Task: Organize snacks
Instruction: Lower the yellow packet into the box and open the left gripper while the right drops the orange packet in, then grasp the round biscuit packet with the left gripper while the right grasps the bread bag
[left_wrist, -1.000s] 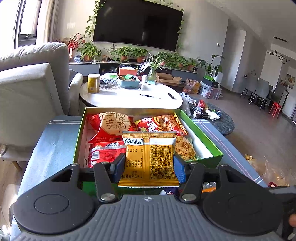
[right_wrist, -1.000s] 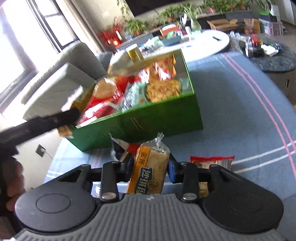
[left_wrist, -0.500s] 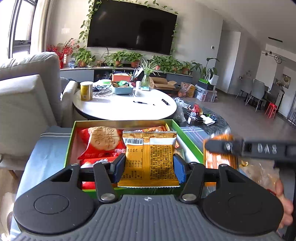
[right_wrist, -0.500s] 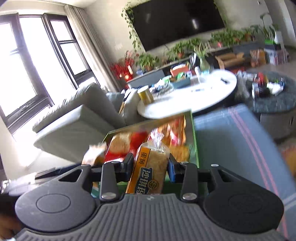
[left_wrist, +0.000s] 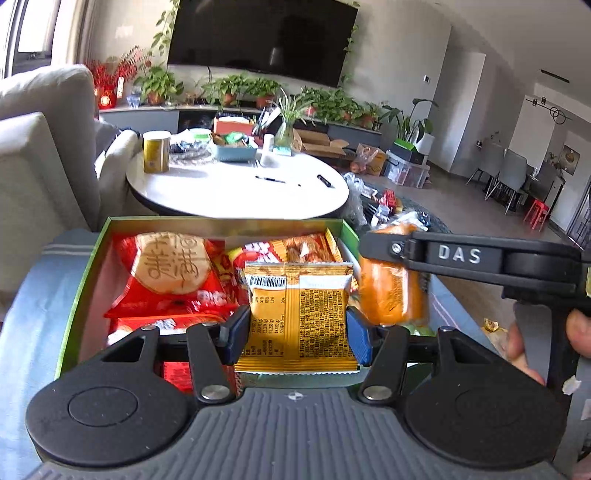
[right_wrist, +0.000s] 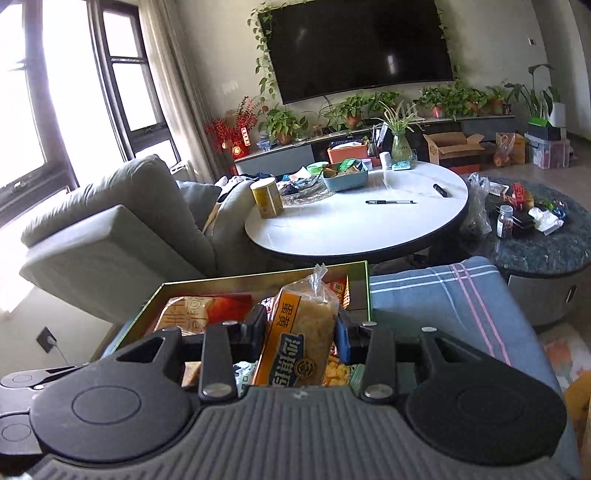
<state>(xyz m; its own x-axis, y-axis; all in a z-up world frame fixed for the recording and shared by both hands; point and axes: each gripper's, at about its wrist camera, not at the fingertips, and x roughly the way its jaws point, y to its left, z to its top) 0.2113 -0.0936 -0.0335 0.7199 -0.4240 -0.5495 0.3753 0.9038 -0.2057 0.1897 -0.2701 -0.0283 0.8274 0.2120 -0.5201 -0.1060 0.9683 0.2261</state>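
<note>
Left hand-held gripper (left_wrist: 296, 334) is clamped on a yellow snack packet (left_wrist: 297, 317), barcode side up, held above the near half of the green box (left_wrist: 88, 266). Right hand-held gripper (right_wrist: 301, 338) grips a clear-wrapped bread pack (right_wrist: 301, 332) upright over the box's right portion; from the left wrist view that pack (left_wrist: 391, 291) hangs just beside the box's right wall, touching-or-apart not discernible. Inside the box, a red rice-cracker bag (left_wrist: 170, 269) fills the left side and an orange-red snack bag (left_wrist: 295, 249) lies along the far wall. Little bare floor shows in the box, mainly a strip by the left wall. Beyond the far rim stands a round white tabletop (left_wrist: 236, 192); the blue striped cloth (right_wrist: 443, 306) to the box's right lies bare.
</note>
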